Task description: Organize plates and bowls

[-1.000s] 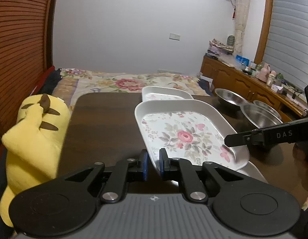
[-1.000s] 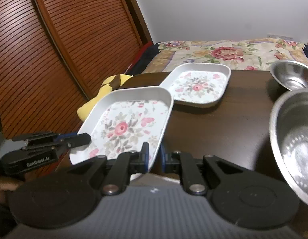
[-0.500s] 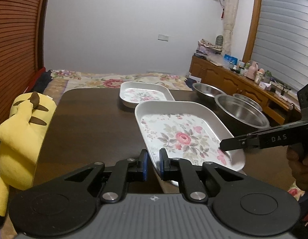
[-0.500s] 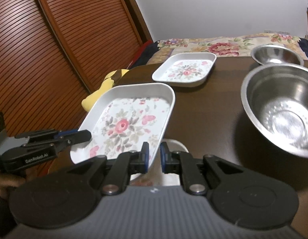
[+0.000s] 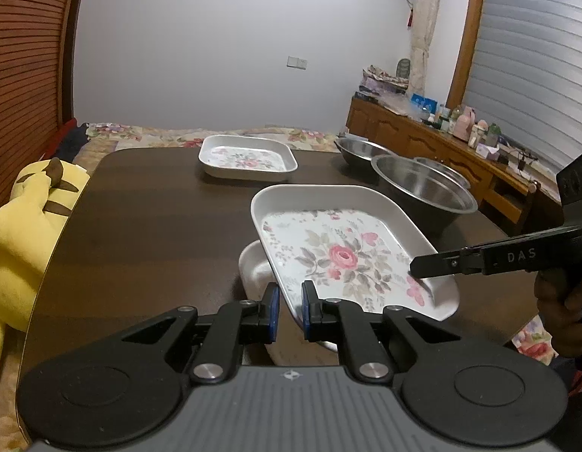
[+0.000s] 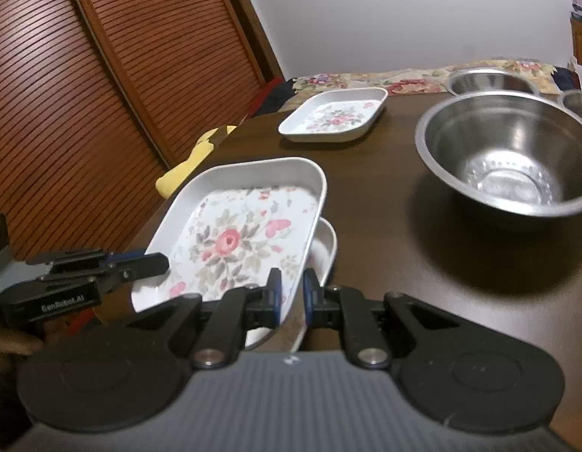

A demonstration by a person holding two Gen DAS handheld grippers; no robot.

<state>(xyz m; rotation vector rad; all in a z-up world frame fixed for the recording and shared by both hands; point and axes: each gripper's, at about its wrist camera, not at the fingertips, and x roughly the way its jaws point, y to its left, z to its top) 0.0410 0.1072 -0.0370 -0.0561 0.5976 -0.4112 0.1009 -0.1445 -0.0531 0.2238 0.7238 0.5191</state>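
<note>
Here the dark table [image 5: 147,226] carries everything, so take it as your landmark. At its far end sits a floral plate [image 5: 247,157], and toward its right side stand three steel bowls: the big steel bowl [image 6: 506,158] nearest, two smaller ones behind it, one cut off at the frame edge.

You hold a second, larger floral plate, the held plate [image 5: 340,248], above the table's near edge, raised and tilted. It hangs over a third plate [image 5: 253,267] that lies flat on the table; only that plate's rim shows, so you cannot tell its pattern or how well the two line up.

Both grippers grip the held plate. The left gripper [image 5: 290,312] has its fingers clamped on the near-left rim; the right gripper [image 6: 291,297] has its fingers clamped on the near-right rim. Each sits at a near corner, so the plate's long axis runs away from you toward the table's far end.

The coming move likely turns on this: the third plate lies directly below and slightly left of the held one. Neither hand is nearer, and the near rims of both plates are hidden behind the gripper bodies.
</note>
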